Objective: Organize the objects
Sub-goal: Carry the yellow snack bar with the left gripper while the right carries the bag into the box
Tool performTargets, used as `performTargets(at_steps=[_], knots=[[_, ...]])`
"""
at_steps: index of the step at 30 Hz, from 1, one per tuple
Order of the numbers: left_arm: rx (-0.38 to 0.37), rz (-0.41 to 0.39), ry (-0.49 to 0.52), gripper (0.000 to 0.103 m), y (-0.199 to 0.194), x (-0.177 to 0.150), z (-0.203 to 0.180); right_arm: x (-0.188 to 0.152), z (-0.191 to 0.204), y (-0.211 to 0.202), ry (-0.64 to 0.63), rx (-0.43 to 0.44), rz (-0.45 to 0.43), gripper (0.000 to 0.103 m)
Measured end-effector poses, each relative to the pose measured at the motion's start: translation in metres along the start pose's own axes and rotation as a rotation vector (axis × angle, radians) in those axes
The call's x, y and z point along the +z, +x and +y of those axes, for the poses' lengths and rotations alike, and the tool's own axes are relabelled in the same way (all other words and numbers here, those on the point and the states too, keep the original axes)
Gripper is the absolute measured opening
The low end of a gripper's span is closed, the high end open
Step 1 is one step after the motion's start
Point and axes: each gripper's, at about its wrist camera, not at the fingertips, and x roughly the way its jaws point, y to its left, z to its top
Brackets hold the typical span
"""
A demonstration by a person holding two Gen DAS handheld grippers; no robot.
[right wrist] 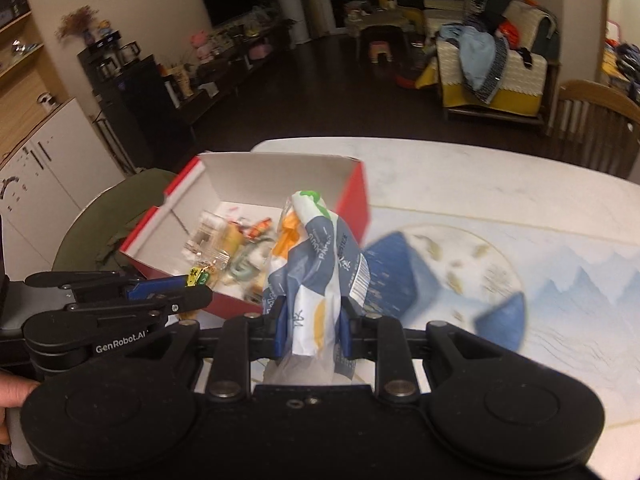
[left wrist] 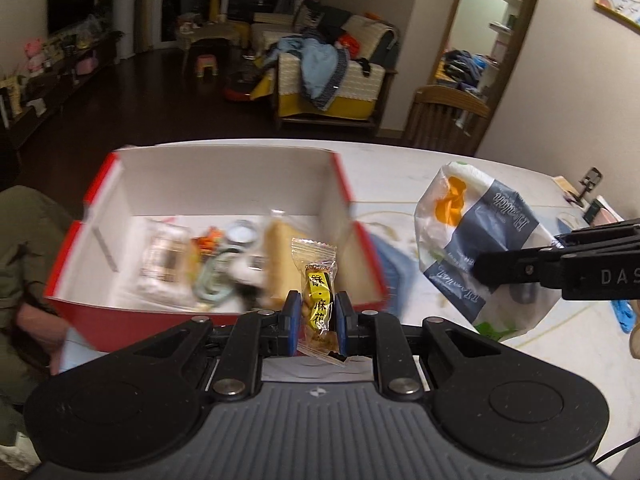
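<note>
My left gripper [left wrist: 317, 312] is shut on a small clear snack packet with a yellow label [left wrist: 318, 296], held just above the near wall of the open red box [left wrist: 132, 318]. The box holds several wrapped snacks and small items [left wrist: 208, 264]. My right gripper [right wrist: 313, 320] is shut on a white, blue and orange plastic bag [right wrist: 316, 256], held in the air to the right of the box [right wrist: 356, 200]. The bag also shows in the left wrist view [left wrist: 472, 240], with the right gripper [left wrist: 486, 270] reaching in from the right. The left gripper [right wrist: 196, 286] shows in the right wrist view at the box's near corner.
The box stands on a white table [left wrist: 400, 168] with a blue mountain-print mat [right wrist: 540, 272]. A blue item [left wrist: 624, 314] and a phone stand [left wrist: 588, 186] lie at the table's right edge. A wooden chair [left wrist: 444, 120] stands behind the table. A person in green [left wrist: 24, 248] is at the left.
</note>
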Motion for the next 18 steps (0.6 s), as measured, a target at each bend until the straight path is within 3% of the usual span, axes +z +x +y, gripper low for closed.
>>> performTargets(at_steps=[8, 13, 18], knots=[[0.101, -0.022, 0.028, 0.017, 0.004, 0.020, 0.063, 0.031, 0.042, 0.048, -0.020, -0.013, -0.013, 0.025], [0.158, 0.011, 0.049, 0.017, 0.024, 0.036, 0.096, 0.040, 0.055, 0.081, 0.009, -0.024, -0.004, 0.025], [0.216, 0.052, 0.149, 0.017, 0.048, 0.046, 0.106, 0.046, 0.065, 0.109, 0.015, -0.030, 0.008, 0.025]])
